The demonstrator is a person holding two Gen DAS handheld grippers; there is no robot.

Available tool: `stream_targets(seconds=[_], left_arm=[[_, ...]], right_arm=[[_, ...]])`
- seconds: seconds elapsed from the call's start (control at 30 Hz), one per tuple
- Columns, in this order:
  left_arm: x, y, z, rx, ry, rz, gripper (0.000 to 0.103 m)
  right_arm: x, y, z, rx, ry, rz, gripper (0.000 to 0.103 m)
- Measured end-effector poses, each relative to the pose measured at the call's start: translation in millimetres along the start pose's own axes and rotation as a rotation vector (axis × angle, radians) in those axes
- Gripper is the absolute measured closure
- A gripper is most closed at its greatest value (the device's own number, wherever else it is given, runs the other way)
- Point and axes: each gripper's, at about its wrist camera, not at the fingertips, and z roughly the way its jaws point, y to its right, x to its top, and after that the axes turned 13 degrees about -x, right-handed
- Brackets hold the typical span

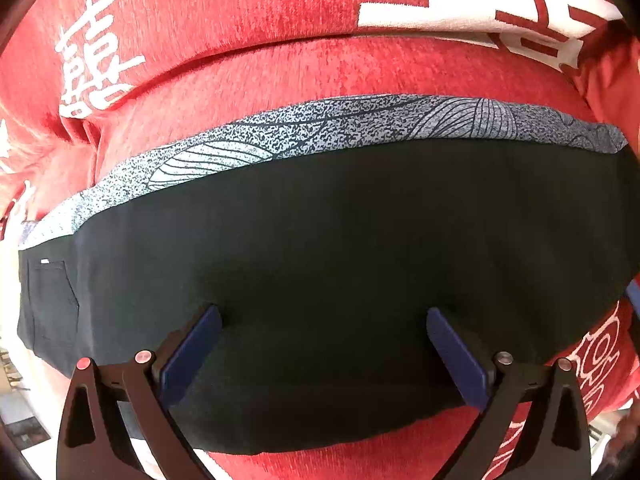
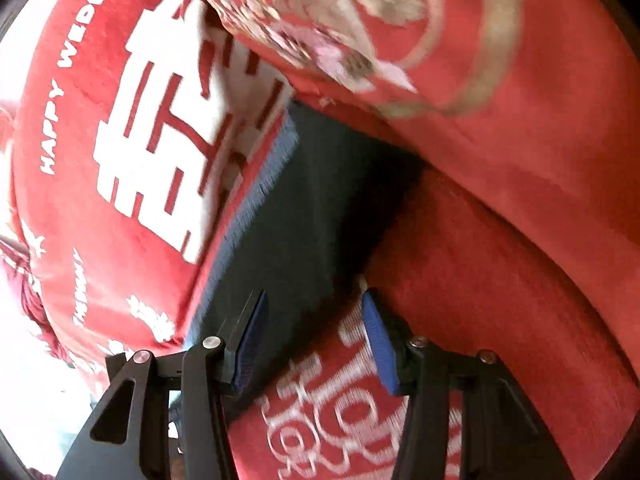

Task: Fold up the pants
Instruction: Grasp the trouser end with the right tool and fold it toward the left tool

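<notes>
Pants (image 1: 340,280) lie folded, left tool (image 1: 324,320) and right tool (image 2: 312,308) both open (ungripped); red blanket (image 1: 280,76) might bunch.

A big red blanket (image 1: 280,72) covers almost everything in both views. It is soft and fuzzy. It has large white Chinese letters (image 1: 94,60) on it, and a very big white sign (image 2: 168,136) with red lines inside. Small white words (image 2: 54,120) beside the sign read "HAPPY WEDDING". White curly patterns (image 2: 320,412) sit on the near part of the blanket. Farther back lies a red cushion (image 2: 400,28) with gold and pink flowers sewn on it, and a gold ring around them. Bright white light (image 2: 32,400) shines at the left edge. The room there is too bright and blurry to make out.
</notes>
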Motion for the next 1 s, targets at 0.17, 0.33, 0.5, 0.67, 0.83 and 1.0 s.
stream_targets(seconds=[0.17, 0.33, 0.5, 0.67, 0.83, 1.0], left_arm=[[0, 4, -3, 0.007, -0.004, 0.005, 0.000], [12, 25, -27, 0.006, 0.035, 0.067, 0.029], [25, 60, -27, -0.004, 0.100, 0.156, 0.029], [13, 80, 0, 0.043, 0.116, 0.179, 0.029], [24, 71, -5, -0.028, 0.060, 0.176, 0.026], [19, 21, -34, -0.134, 0.081, 0.071, 0.026]], right_arm=[[24, -16, 26, 0.015, 0.047, 0.051, 0.047], [31, -21, 26, -0.022, -0.018, 0.091, 0.088], [35, -66, -9, 0.013, 0.027, -0.117, 0.089], [29, -103, -21, 0.004, 0.035, -0.265, 0.089], [22, -133, -26, -0.024, 0.050, -0.347, 0.089], [5, -174, -36, -0.094, 0.088, -0.484, 0.089]])
